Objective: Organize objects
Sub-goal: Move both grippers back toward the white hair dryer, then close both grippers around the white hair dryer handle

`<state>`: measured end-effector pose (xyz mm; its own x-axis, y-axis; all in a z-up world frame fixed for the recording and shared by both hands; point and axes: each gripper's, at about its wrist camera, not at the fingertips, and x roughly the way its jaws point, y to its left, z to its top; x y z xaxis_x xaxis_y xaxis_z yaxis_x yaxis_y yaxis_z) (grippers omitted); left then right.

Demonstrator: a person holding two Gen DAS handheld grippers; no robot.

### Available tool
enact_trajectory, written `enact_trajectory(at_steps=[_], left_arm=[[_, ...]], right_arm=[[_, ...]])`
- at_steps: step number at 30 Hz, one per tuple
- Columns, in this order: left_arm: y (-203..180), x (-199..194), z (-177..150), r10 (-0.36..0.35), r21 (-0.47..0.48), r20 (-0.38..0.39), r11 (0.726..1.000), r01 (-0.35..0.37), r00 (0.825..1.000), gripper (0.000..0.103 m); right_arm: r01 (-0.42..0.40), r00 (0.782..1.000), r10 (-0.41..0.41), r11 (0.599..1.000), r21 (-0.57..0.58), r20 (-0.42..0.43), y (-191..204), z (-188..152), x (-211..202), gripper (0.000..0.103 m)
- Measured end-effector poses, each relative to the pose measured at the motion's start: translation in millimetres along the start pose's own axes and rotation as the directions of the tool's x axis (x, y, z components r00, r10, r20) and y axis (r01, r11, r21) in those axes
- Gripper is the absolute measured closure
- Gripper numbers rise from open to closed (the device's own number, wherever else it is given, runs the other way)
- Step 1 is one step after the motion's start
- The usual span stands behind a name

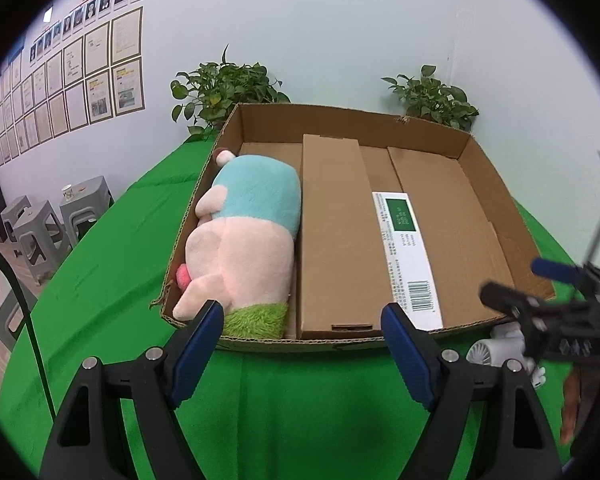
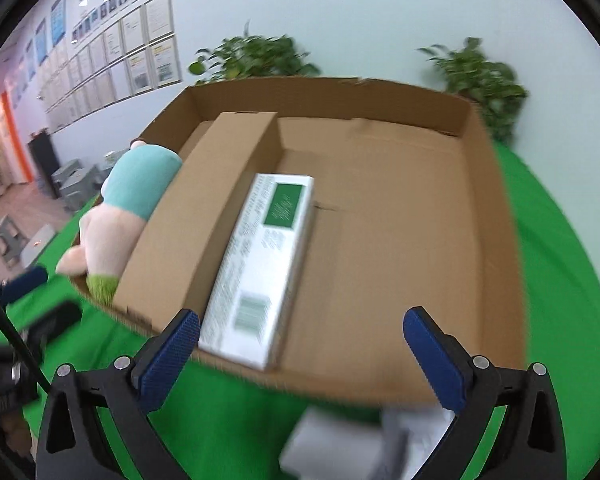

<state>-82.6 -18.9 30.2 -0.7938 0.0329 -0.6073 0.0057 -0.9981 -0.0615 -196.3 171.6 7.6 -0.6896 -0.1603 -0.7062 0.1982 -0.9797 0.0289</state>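
Note:
A shallow cardboard tray (image 1: 496, 184) (image 2: 496, 216) stands on a green cloth. Inside lie a pink and blue plush toy (image 1: 248, 236) (image 2: 120, 216) at the left, a long brown box (image 1: 332, 232) (image 2: 204, 208) beside it, and a white box with a green label (image 1: 408, 256) (image 2: 260, 264). My left gripper (image 1: 302, 320) is open and empty at the tray's near edge. My right gripper (image 2: 300, 328) is open and empty above the tray's near right part; it shows at the right of the left wrist view (image 1: 540, 300). A small white fan-like object (image 1: 500, 348) (image 2: 364, 444) lies on the cloth under it.
Two potted plants (image 1: 224, 84) (image 1: 432, 96) stand behind the tray against a white wall. Grey stools (image 1: 52, 220) stand on the floor to the left. The green cloth (image 1: 112, 280) covers the table around the tray.

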Motion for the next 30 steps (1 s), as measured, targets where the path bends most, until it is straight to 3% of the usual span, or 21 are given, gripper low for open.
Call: enact_trajectory(at_steps=[7, 13, 20, 23, 27, 30], left_arm=[[-25.7, -13.2, -0.3, -0.049, 0.023, 0.023, 0.999, 0.048, 0.999, 0.022], [-45.8, -19.9, -3.8, -0.09, 0.045, 0.009, 0.995, 0.09, 0.996, 0.022], [-55.7, -16.0, -6.2, -0.148, 0.042, -0.03, 0.988, 0.149, 0.988, 0.022], [-55.7, -1.8, -11.8, -0.217, 0.019, -0.098, 0.975, 0.22, 0.971, 0.022], [-55.5, 23.8, -25.2, -0.335, -0.057, -0.222, 0.942, 0.33, 0.916, 0.022], [-62.9, 36.4, -34.0, -0.402, -0.074, -0.279, 0.914, 0.398, 0.872, 0.022]], right_arm=[[0.037, 0.999, -0.038, 0.99, 0.138, 0.011, -23.8, -56.5, -59.7, 0.0], [0.036, 0.999, -0.037, 0.99, 0.138, 0.0, -27.7, -84.1, -76.1, 0.0], [0.03, 0.999, -0.032, 0.992, 0.119, 0.019, -24.9, -91.5, -87.6, 0.0], [-0.047, 0.999, 0.047, 0.991, 0.126, 0.002, -23.3, -102.3, -90.0, 0.0], [-0.234, 0.968, 0.24, 0.969, 0.078, -0.079, 3.0, -137.6, -82.5, 0.001], [-0.21, 0.97, 0.216, 0.976, 0.06, -0.108, 10.5, -158.6, -75.3, 0.001]])
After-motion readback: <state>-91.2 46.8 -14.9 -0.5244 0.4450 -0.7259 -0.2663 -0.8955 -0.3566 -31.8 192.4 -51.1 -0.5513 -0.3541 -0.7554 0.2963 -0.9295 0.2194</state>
